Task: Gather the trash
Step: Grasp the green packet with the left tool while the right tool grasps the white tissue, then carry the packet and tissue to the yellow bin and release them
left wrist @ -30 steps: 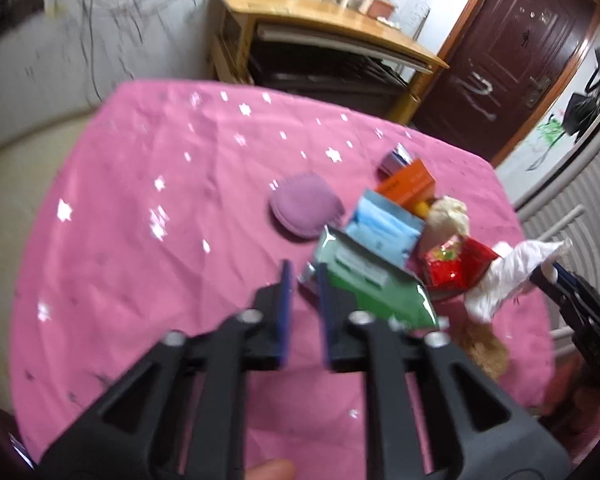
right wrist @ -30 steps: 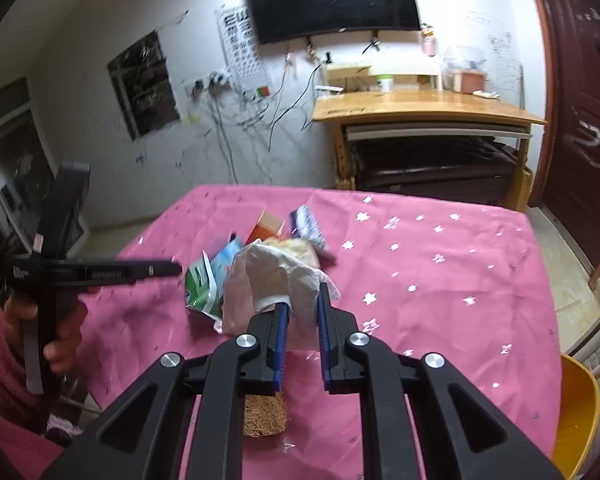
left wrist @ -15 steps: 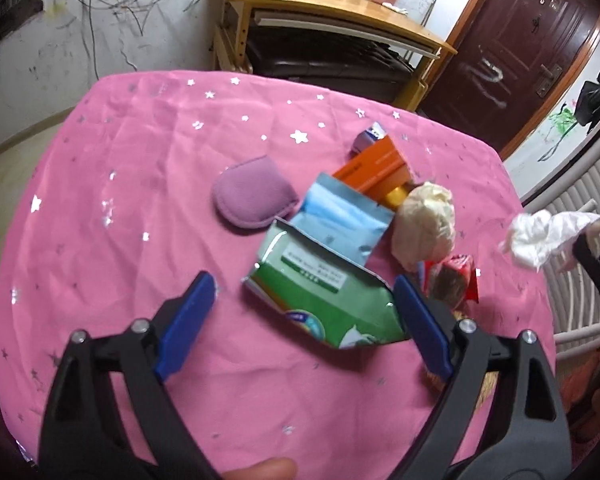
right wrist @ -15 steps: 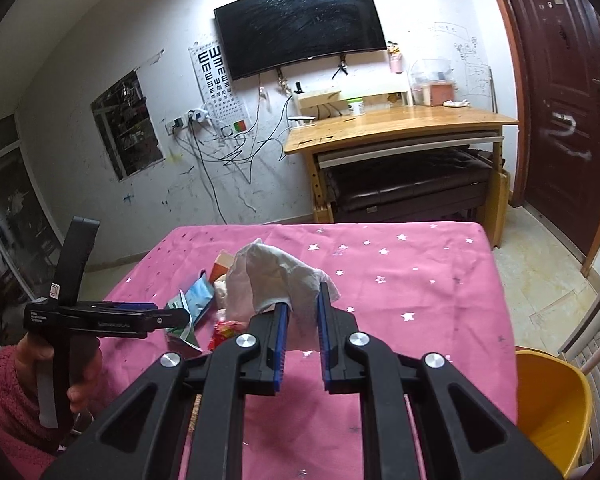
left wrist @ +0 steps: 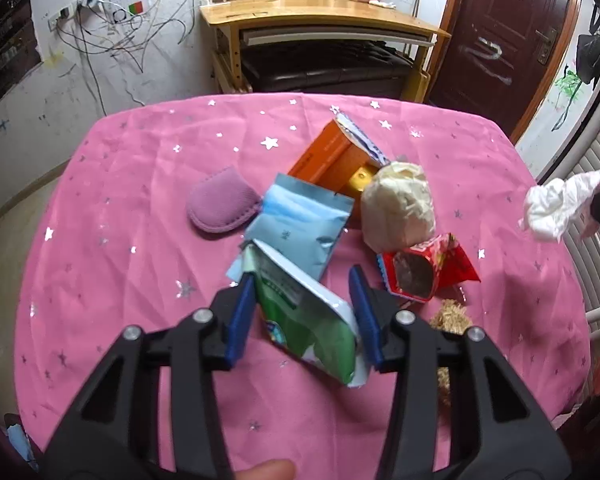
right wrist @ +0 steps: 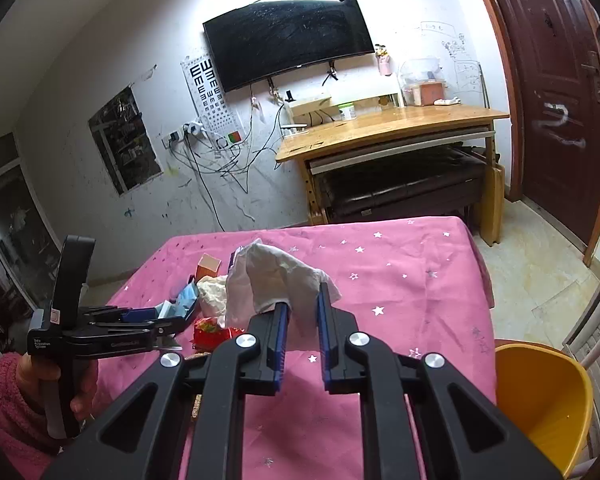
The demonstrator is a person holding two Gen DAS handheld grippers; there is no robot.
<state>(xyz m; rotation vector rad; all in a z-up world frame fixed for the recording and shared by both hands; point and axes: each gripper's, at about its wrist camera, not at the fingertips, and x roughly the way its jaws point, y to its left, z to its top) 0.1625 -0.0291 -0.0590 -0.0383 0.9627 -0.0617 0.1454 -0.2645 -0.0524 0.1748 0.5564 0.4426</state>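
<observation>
Left gripper (left wrist: 304,312): its jaws have just been closing and now pinch the green and white packet (left wrist: 312,320) between the blue pads, the packet lifted and tilted above the pink cloth
Right gripper (right wrist: 302,340): jaws drawn narrow on a crumpled white tissue (right wrist: 276,284), which stands up above the fingertips; the same tissue shows at the right edge of the left wrist view
Table (left wrist: 140,184): covered with a pink cloth dotted with silver stars
Trash still on the cloth: a pale blue foil pouch (left wrist: 300,224) just behind the green packet, an orange box (left wrist: 332,156) beyond it, a cream paper wad (left wrist: 398,208) beside the box, an open red wrapper (left wrist: 428,272) in front of the wad, tan crumbs (left wrist: 450,316) near the right finger
Purple pad (left wrist: 220,208): lies flat, touching the left edge of the blue pouch
Yellow bin (right wrist: 544,400): on the floor at the table's right corner, low in the right wrist view
Person: a hand in a pink fuzzy sleeve (right wrist: 8,412) grips the left tool's handle
</observation>
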